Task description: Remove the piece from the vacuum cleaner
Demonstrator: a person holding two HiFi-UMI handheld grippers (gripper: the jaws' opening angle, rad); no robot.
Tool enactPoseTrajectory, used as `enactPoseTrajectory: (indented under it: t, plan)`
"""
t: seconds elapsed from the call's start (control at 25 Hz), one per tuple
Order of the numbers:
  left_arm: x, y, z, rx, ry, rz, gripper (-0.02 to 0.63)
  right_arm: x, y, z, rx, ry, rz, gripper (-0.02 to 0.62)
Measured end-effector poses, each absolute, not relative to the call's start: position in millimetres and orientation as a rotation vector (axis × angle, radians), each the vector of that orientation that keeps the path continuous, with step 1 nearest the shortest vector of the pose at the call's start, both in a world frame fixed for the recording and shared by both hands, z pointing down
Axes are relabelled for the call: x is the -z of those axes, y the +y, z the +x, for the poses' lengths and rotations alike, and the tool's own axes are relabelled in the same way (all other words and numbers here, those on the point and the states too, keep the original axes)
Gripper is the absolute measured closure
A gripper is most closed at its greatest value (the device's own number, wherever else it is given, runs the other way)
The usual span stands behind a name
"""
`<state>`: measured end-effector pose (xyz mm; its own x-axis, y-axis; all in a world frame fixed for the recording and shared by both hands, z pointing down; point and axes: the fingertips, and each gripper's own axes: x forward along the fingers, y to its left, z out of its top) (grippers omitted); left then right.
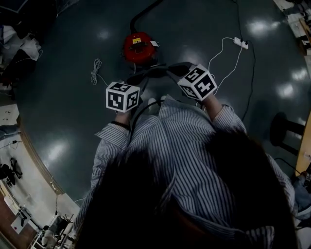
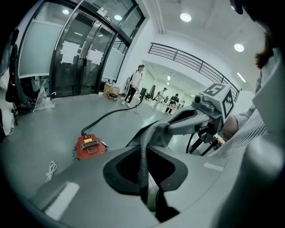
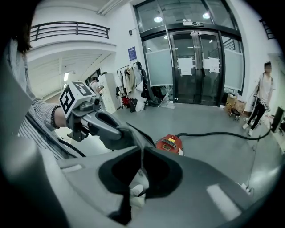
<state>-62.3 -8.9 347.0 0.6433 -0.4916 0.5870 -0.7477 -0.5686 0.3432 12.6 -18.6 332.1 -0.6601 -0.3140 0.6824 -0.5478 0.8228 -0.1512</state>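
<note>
The red vacuum cleaner sits on the dark floor with its black hose running away from it. It also shows low in the left gripper view and in the right gripper view. A dark grey cloth-like piece is stretched in the air between both grippers. My left gripper is shut on one end of the piece. My right gripper is shut on the thin edge of its other end. In the head view the left gripper and the right gripper meet above the floor, just short of the vacuum.
A coiled white cable lies left of the vacuum. A white power strip with its cord lies to the right. A black stool stands at the far right. People stand near the glass doors.
</note>
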Motion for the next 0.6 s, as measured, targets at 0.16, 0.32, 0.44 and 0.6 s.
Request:
enactPoseTrajectory:
  t: [0.16, 0.32, 0.44, 0.6]
  plan:
    - [-346.6, -9.0, -60.7, -0.581, -0.952, 2.281, 0.574, -331.1, -17.8, 14.3, -0.458, -2.331, 0.635, 0.574]
    - [-348.2, -6.9, -58.6, -0.586, -0.942, 2.277, 0.574, -332.2, -15.0, 16.6, -0.471, -2.326, 0.645, 0.574]
    - [-347.8, -6.3, -55.4, -0.593, -0.933, 2.282, 0.574, -332.1, -13.6, 19.7, -0.473, -2.325, 0.653, 0.574]
    - [-348.2, -5.4, -51.4, -0.597, -0.920, 2.284, 0.574, -332.1, -13.7, 23.1, -0.467, -2.322, 0.661, 0.574]
